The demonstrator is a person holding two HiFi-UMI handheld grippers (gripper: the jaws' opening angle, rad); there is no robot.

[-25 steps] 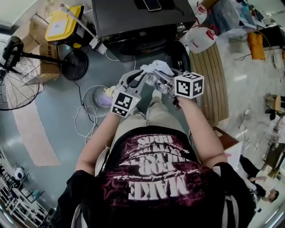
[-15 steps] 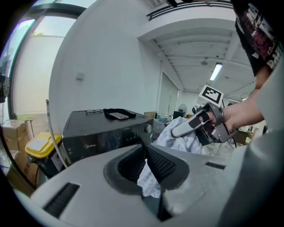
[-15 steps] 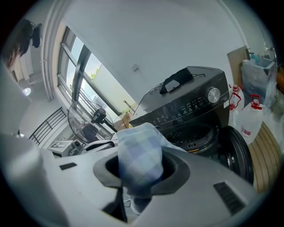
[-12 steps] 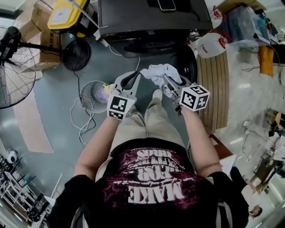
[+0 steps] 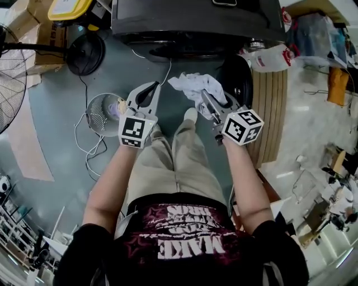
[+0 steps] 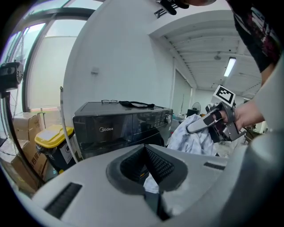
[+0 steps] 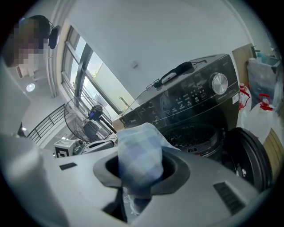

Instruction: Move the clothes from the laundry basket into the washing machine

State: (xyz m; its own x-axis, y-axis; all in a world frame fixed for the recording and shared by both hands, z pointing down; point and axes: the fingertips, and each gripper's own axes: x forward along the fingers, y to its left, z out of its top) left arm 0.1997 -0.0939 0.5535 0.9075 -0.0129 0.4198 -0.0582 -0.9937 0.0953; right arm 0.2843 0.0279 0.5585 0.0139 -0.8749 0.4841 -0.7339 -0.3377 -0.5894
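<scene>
A black front-loading washing machine [image 5: 196, 22] stands ahead, its round door [image 5: 238, 78] swung open to the right. My right gripper [image 5: 202, 95] is shut on a pale checked cloth [image 5: 193, 86] and holds it in the air before the machine. In the right gripper view the cloth [image 7: 140, 159] bulges up between the jaws, and the drum opening [image 7: 193, 135] lies beyond it. My left gripper [image 5: 155, 85] hangs to the cloth's left, tips together, and I see nothing gripped. A round mesh basket [image 5: 95, 114] with some coloured cloth stands on the floor to its left.
A standing fan [image 5: 11, 67] and its black base [image 5: 84, 53] are at the far left, near a yellow-lidded bin [image 5: 67, 6] and cardboard boxes [image 5: 31, 28]. A detergent jug [image 5: 268, 56] and a wooden slatted board [image 5: 268, 111] are at the right. A cable [image 5: 84, 145] trails across the floor.
Both grippers have come down in front of the machine. The left gripper, close beside the cloth a second ago, now stands apart to its left. The right gripper still holds the cloth.
</scene>
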